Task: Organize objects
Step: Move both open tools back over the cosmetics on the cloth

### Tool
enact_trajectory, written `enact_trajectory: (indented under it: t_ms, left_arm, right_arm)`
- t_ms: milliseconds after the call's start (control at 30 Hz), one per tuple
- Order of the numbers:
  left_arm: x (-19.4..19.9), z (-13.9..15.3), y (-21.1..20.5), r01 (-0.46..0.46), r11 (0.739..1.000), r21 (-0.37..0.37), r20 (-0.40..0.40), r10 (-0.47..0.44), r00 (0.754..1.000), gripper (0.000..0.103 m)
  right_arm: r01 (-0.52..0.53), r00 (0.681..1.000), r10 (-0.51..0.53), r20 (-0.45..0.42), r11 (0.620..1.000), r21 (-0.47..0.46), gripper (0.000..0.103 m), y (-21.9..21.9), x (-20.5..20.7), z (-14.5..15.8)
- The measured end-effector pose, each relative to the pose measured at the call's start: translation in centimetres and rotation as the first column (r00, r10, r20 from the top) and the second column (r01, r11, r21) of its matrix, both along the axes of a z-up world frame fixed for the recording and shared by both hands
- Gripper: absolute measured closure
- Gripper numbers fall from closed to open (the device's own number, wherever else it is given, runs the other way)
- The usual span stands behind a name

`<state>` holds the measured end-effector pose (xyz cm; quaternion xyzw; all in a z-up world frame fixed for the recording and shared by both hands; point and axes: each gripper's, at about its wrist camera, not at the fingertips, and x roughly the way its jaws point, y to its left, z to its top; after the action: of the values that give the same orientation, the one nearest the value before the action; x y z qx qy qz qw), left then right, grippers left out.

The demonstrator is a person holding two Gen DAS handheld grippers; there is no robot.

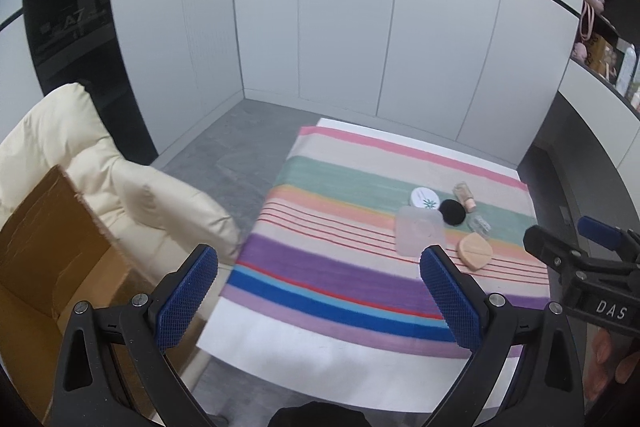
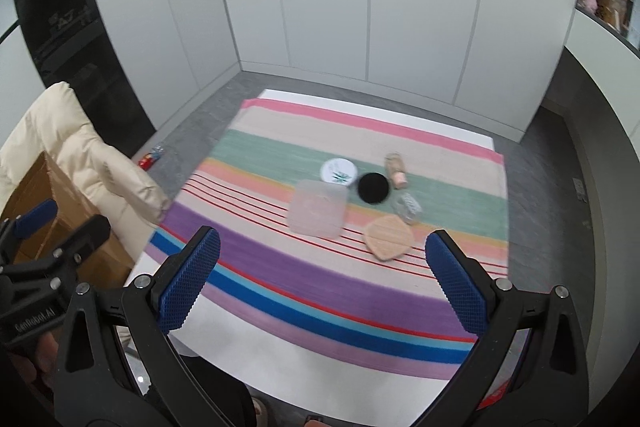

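Two grippers, left gripper (image 1: 318, 291) and right gripper (image 2: 322, 283) (lettered "DAS"), hover released above the striped cloth (image 2: 280, 267).

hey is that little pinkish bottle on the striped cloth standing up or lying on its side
Lying on its side. The bottle stretches lengthwise across the striped cloth, cap end toward the camera, just right of the black round puff.

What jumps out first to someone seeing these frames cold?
The striped cloth, in pink, green, purple and blue bands, covers the white table and dominates both views. A small cluster sits on its far right part: a clear plastic box, a white round compact, a black round puff and a peach puff. Both grippers, left and right, hang open above the near edge, holding nothing.
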<state>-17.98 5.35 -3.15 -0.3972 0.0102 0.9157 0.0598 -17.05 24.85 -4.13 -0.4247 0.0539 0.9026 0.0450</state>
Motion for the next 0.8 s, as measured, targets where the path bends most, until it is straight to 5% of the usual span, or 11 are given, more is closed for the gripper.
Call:
enact_trajectory:
  t_ms: [400,800]
  left_arm:
    - [-1.2,-2.5,6.2,0.103,0.995,-0.017,0.061,-0.102,0.993,0.004]
    - [-4.3,-8.6,11.3,0.161,0.986,-0.047,0.143,-0.153,0.978,0.007]
  right_arm:
    - [0.081,0.995,-0.082,0.055,0.997,0.02,0.0,5.2,1.6,-2.3]
    - [0.064,0.984,-0.074,0.16,0.996,0.066,0.0,7.2,0.2,-8.9]
